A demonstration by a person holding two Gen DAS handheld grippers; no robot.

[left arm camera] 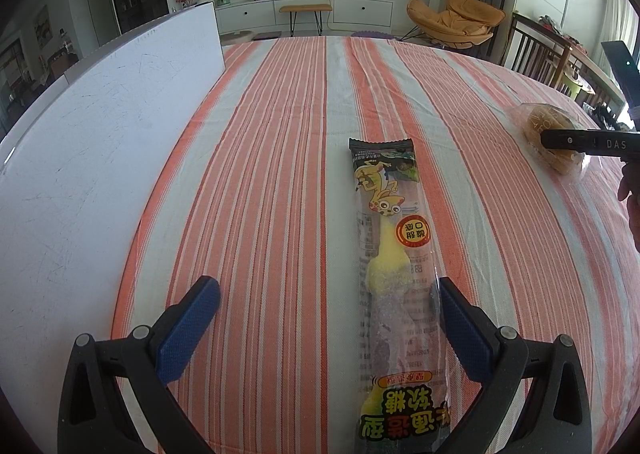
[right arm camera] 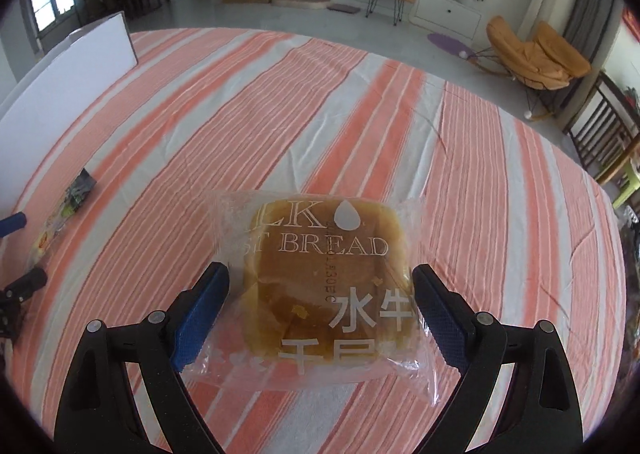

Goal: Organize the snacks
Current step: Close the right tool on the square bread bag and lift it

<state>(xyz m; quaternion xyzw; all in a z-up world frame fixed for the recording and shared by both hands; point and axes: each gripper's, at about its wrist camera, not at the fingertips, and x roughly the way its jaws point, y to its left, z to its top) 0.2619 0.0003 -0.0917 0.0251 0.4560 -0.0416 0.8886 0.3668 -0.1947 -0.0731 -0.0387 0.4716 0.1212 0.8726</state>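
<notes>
Your right tool (right arm camera: 320,294) straddles the bread packet (right arm camera: 316,278), jaws apart; your left tool (left arm camera: 328,306) gapes over the candy packet (left arm camera: 392,254).

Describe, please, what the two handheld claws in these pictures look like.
Both look alike: the left claw and right claw have black plastic triangular-cutout arms with silver rivets, ending in textured blue pads. Seen from the side, the right claw's black finger bears white lettering "DAS".

Both the left gripper (left arm camera: 328,306) and the right gripper (right arm camera: 320,294) tilt downward, jaws spread wide.
</notes>
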